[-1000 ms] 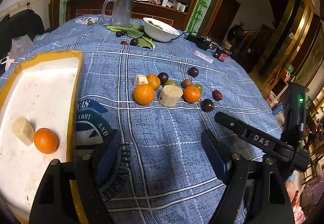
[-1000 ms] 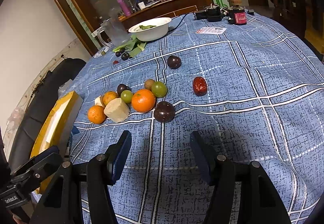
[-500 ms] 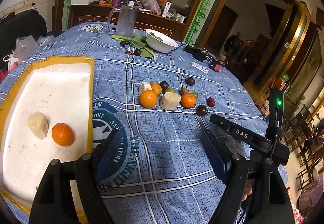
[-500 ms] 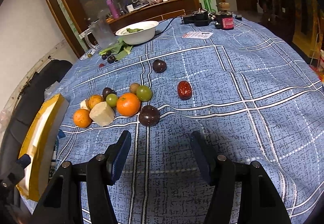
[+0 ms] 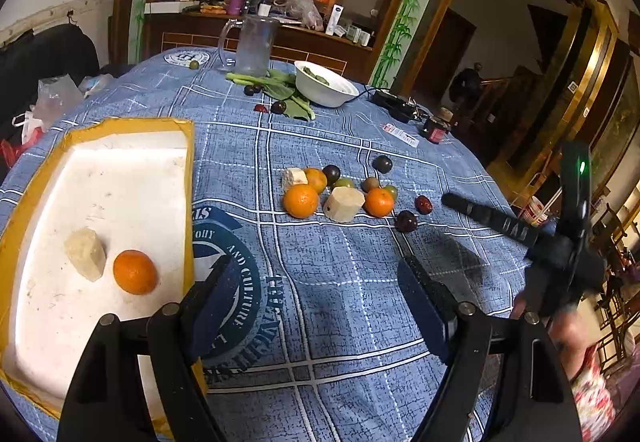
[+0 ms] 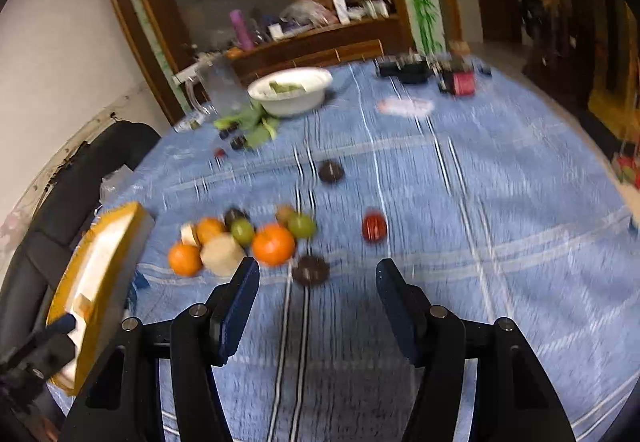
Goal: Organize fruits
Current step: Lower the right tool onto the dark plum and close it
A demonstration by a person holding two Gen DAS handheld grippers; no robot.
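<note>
Glass pitcher (image 5: 252, 46) — white bowl (image 5: 325, 84)

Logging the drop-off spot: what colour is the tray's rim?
Yellow, around a white inside; the tray shows best in the left wrist view.

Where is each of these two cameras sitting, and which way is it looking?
Left wrist: rides the left gripper, looking across the table at the tray; its fingers and the other gripper show.
Right wrist: rides the right gripper, blurred, facing the dark plum; its open fingers show.
Shared: the fruit cluster around the pale chunk, tray and white bowl.
</note>
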